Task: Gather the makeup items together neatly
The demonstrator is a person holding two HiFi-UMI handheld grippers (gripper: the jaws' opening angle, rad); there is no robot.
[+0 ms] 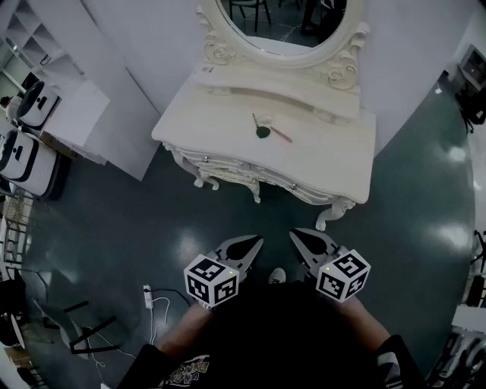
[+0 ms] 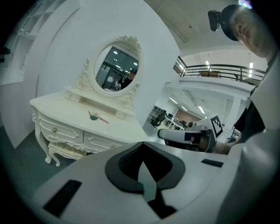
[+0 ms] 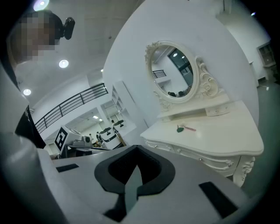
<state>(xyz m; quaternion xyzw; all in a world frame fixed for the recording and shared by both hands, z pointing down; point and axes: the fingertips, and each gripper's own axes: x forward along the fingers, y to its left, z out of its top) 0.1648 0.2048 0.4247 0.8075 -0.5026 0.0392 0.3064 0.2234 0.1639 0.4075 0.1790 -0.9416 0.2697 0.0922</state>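
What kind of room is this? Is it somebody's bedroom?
Probably not a bedroom: more likely a big workshop or office hall. A white dressing table with an oval mirror stands on a shiny dark floor, and a railed balcony and ceiling lights show behind.

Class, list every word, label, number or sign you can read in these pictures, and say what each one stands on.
No word or number can be read anywhere.
On the left gripper, marker cube: black-and-white square patterns, no letters.
On the right gripper, marker cube: the same.
On the person's shirt: a print, too blurred to read.
On the makeup items: too small to show any label.
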